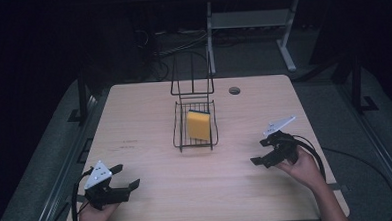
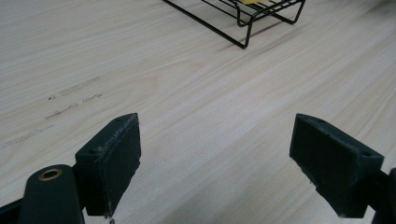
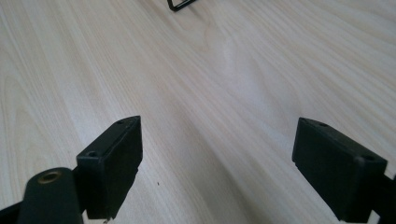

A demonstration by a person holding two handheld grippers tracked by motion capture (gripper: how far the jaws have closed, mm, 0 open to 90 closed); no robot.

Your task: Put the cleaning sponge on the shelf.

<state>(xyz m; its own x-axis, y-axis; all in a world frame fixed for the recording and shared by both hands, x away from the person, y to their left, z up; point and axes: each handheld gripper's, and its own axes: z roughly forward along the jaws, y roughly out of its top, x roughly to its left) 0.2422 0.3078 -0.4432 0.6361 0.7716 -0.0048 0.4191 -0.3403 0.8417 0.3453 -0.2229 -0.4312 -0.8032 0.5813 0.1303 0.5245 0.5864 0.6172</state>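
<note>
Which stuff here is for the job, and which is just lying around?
Probably for the job:
yellow sponge
black wire rack holding it
left gripper, open
right gripper, open

Just there:
round hole in the wooden table
dark smudges

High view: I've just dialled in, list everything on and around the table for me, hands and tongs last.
Table: one, light wood, centre of the high view.
Wire rack: one, black, middle of the table, tall back at the far end.
Sponge: one, yellow, lying in the rack.
Cable hole: one, dark, far edge of the table, right of the rack.
Second table's frame: one, pale grey, beyond the table.
Left tongs: one, black, open, near-left corner, held in a hand.
Right tongs: one, black, open, near-right side, held in a hand.
</note>
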